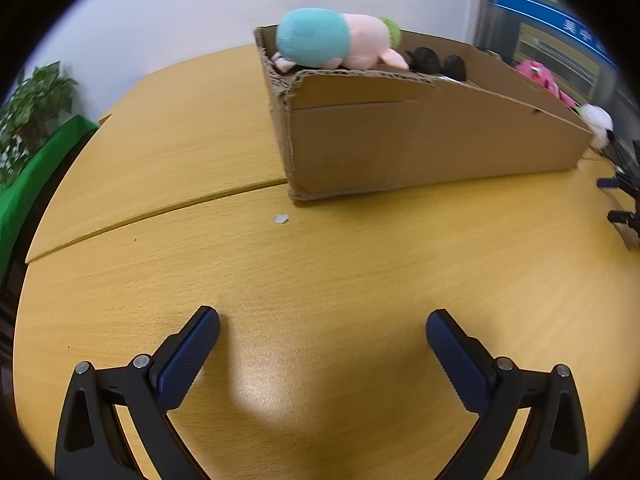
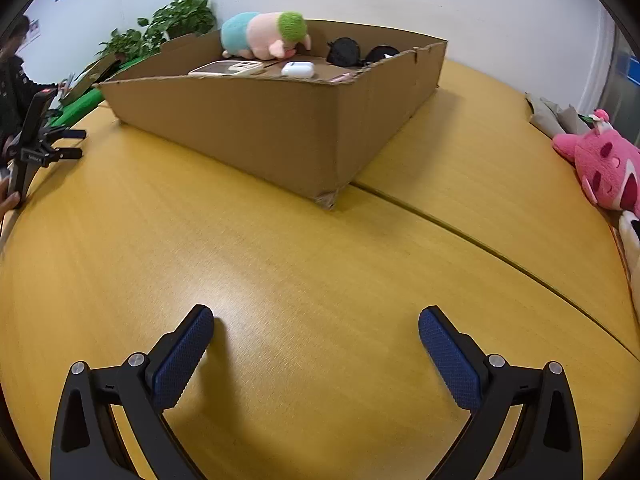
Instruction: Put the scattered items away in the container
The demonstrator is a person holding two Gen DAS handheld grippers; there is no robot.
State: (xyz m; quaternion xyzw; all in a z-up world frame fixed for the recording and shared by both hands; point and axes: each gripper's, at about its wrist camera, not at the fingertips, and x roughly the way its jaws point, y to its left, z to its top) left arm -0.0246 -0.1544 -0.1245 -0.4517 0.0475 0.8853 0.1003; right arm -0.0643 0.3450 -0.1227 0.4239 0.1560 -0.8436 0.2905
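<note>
A brown cardboard box (image 1: 420,140) stands on the yellow wooden table (image 1: 320,272); it also shows in the right wrist view (image 2: 256,124). In it lie a plush pig (image 1: 332,42) with a teal rear and green hair, also in the right wrist view (image 2: 264,36), a black pouch (image 2: 344,52), a white earbud case (image 2: 298,69) and a flat white device (image 2: 228,68). My left gripper (image 1: 322,320) is open and empty above bare table, well short of the box. My right gripper (image 2: 316,320) is open and empty too.
A pink plush toy (image 2: 604,168) lies at the table's right edge, with a white plush (image 1: 598,124) beside it. A small paper scrap (image 1: 281,219) lies in front of the box. Potted plants (image 2: 176,20) and green cloth stand beyond. A seam (image 2: 480,240) crosses the table.
</note>
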